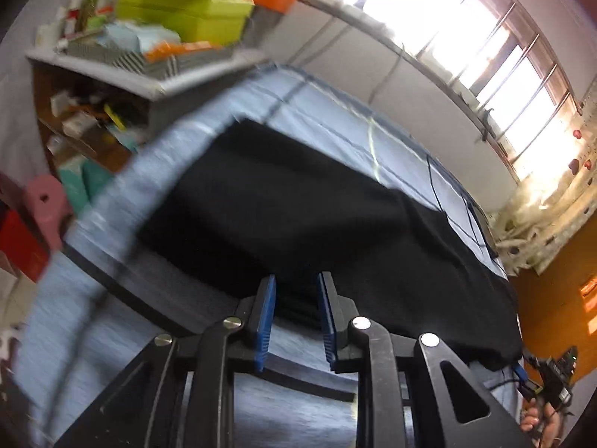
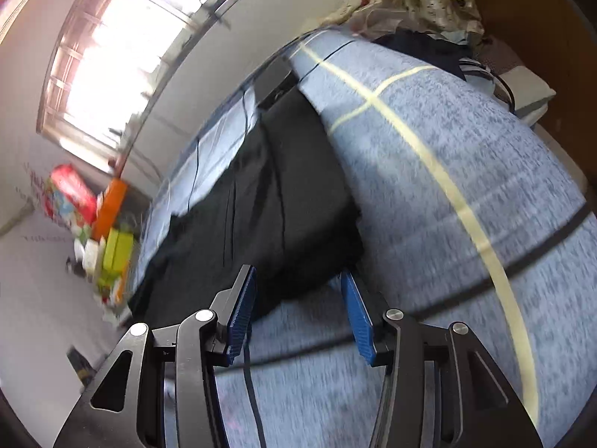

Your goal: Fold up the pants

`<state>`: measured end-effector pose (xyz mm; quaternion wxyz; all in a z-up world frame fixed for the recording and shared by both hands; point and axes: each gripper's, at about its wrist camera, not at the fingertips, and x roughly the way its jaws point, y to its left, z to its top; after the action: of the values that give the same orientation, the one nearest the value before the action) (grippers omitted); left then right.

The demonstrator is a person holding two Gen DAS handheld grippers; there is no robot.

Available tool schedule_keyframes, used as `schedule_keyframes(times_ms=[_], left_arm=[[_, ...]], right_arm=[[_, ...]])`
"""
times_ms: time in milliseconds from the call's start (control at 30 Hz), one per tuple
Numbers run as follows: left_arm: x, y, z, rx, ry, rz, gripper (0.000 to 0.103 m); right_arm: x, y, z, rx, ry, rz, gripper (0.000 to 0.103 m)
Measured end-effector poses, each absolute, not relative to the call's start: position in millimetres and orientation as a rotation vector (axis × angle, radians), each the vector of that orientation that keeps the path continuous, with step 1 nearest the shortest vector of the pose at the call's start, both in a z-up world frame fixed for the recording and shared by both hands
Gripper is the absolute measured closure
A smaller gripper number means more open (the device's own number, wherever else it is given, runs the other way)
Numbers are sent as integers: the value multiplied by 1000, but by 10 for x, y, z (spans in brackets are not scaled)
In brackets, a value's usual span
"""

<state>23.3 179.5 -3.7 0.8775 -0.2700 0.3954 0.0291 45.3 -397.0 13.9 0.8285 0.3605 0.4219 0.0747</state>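
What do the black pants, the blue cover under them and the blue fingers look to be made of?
Black pants: soft matte cloth, probably cotton or knit; it drapes and creases without shine.
Blue cover: heathered woven fabric, judging by its speckled grain.
Fingers: ribbed blue pads, likely rubber or plastic, on glossy black, probably plastic, arms.

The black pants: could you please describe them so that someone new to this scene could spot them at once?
Start at the large bed covered by a light blue sheet with yellow and dark grid lines. Spread flat across it lies a wide dark cloth, the black pants. They are the only plain black fabric on the blue sheet, just ahead of both grippers.
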Motion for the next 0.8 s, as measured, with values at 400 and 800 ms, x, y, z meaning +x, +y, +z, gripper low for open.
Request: schedule_keyframes(times_ms=[400, 800], left_arm=[[273, 1730, -61, -525, 805, 83, 78], [264, 1920, -11, -619, 774, 95, 67]], right_arm=[[356, -3996, 313, 703, 782, 198, 86], [284, -4053, 256, 665, 822, 157, 75]])
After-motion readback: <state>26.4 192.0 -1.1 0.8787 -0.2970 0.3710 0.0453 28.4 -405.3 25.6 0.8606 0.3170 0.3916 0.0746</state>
